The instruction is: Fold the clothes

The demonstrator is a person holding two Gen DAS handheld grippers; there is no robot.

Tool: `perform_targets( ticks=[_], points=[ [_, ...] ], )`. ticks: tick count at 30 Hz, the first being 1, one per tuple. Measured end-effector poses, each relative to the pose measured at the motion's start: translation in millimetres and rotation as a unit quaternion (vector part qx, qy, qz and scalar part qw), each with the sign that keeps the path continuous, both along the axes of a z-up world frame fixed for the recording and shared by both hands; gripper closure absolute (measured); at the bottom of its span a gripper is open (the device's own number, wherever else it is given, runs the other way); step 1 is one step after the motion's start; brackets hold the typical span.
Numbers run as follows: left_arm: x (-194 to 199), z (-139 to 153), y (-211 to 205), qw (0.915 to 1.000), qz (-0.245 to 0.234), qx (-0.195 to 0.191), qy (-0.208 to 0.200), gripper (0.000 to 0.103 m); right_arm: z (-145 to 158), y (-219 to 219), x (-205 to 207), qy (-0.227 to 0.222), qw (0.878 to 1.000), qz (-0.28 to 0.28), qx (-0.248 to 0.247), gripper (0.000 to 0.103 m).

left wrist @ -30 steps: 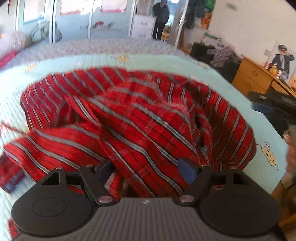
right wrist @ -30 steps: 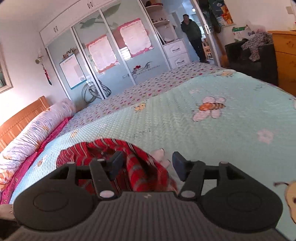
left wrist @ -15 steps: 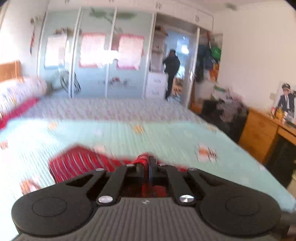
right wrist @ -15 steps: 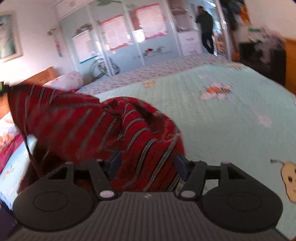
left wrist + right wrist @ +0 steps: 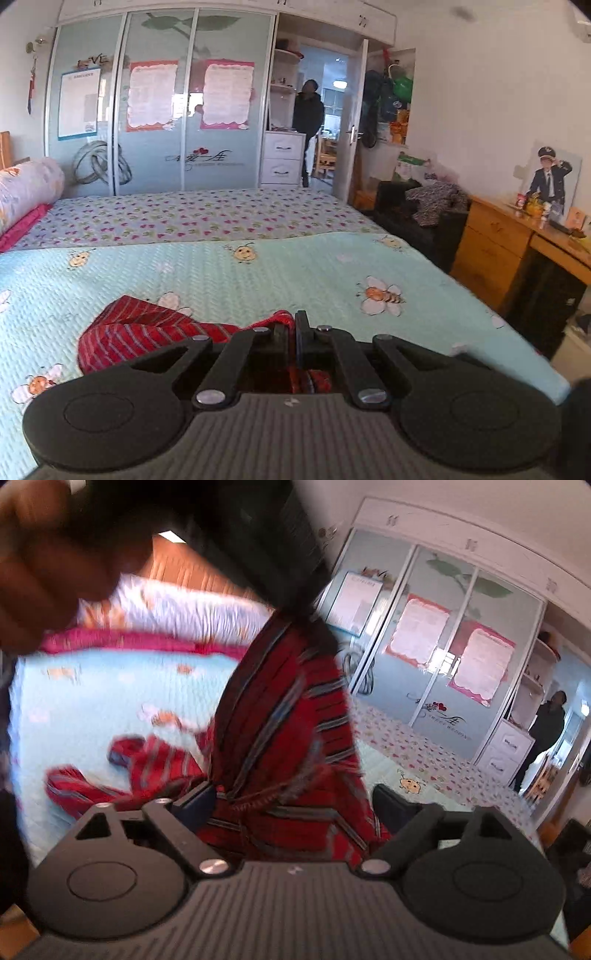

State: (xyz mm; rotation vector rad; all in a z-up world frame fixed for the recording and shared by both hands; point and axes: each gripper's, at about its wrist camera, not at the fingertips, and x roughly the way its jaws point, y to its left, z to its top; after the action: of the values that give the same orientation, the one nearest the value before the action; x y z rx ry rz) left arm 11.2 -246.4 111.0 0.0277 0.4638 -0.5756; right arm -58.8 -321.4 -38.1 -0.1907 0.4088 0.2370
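Note:
A red striped shirt (image 5: 147, 332) lies bunched on the light blue bee-print bedspread (image 5: 295, 273). My left gripper (image 5: 291, 325) is shut on a fold of it, and the cloth runs back between the pads. In the right wrist view the shirt (image 5: 280, 720) hangs from a dark shape at the top, beside a person's hand (image 5: 48, 554). It drops between the fingers of my right gripper (image 5: 291, 801), which stands open. Its lower part trails on the bedspread (image 5: 92, 701). That view is blurred.
A wardrobe with sliding glass doors (image 5: 159, 122) stands behind the bed. A person (image 5: 308, 118) is in the doorway. A wooden desk (image 5: 517, 240) and a dark chair heaped with clothes (image 5: 424, 206) line the right side. A bolster pillow (image 5: 26, 188) lies at the left.
My left gripper has gone from open over the shirt to shut on it and lifted. My right gripper has swung left, still open, with the raised shirt now hanging between its fingers.

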Motion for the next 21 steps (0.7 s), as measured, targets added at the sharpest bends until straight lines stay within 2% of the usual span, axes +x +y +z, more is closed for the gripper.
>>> perform_targets(
  ticks=[1, 2, 4, 6, 7, 10, 12, 14, 16, 17, 18, 19, 21],
  points=[
    [-1, 0, -1, 1.0, -0.001, -0.002, 0.001, 0.101, 1, 5, 7, 0.003, 1.0, 0.006, -0.009, 0.052],
    [-1, 0, 0, 1.0, 0.003, 0.002, -0.001, 0.101, 2, 10, 14, 0.006, 1.0, 0.011, -0.017, 0.099],
    [-2, -3, 4, 0.9997, 0.019, 0.016, -0.006, 0.101, 4, 20, 28, 0.011, 0.999, 0.022, -0.035, 0.097],
    [-6, -6, 11, 0.9988, 0.039, 0.025, -0.016, 0.095, 21, -3, 27, 0.002, 0.999, -0.019, 0.034, 0.098],
    [-9, -7, 15, 0.9987, 0.042, 0.023, -0.017, 0.093, 36, -20, 27, -0.004, 0.996, -0.036, 0.087, 0.098],
    [-26, -12, 27, 0.9997, 0.0, -0.021, -0.011, 0.09, 87, -60, 27, 0.0, 0.973, -0.04, 0.226, 0.098],
    [-49, -10, 29, 0.9973, -0.023, -0.053, -0.045, 0.089, 117, -67, 28, 0.003, 0.965, -0.038, 0.258, 0.098],
    [-68, -2, 34, 0.9929, -0.027, -0.088, -0.075, 0.089, 141, -64, 34, 0.013, 0.962, -0.051, 0.267, 0.098],
    [-81, 8, 46, 0.9863, -0.042, -0.131, -0.091, 0.067, 154, -70, 42, 0.026, 0.956, -0.088, 0.278, 0.098],
    [-87, 12, 53, 0.9825, -0.049, -0.15, -0.098, 0.048, 152, -79, 48, 0.038, 0.948, -0.105, 0.298, 0.098],
    [-95, 17, 58, 0.9804, -0.036, -0.152, -0.12, 0.041, 151, -89, 54, 0.049, 0.939, -0.122, 0.318, 0.098],
    [-102, 21, 62, 0.9783, -0.023, -0.149, -0.142, 0.04, 150, -98, 60, 0.06, 0.929, -0.138, 0.338, 0.098],
    [-113, 18, 58, 0.9796, -0.008, -0.092, -0.179, 0.038, 145, -111, 64, 0.071, 0.906, -0.138, 0.393, 0.098]
  ],
)
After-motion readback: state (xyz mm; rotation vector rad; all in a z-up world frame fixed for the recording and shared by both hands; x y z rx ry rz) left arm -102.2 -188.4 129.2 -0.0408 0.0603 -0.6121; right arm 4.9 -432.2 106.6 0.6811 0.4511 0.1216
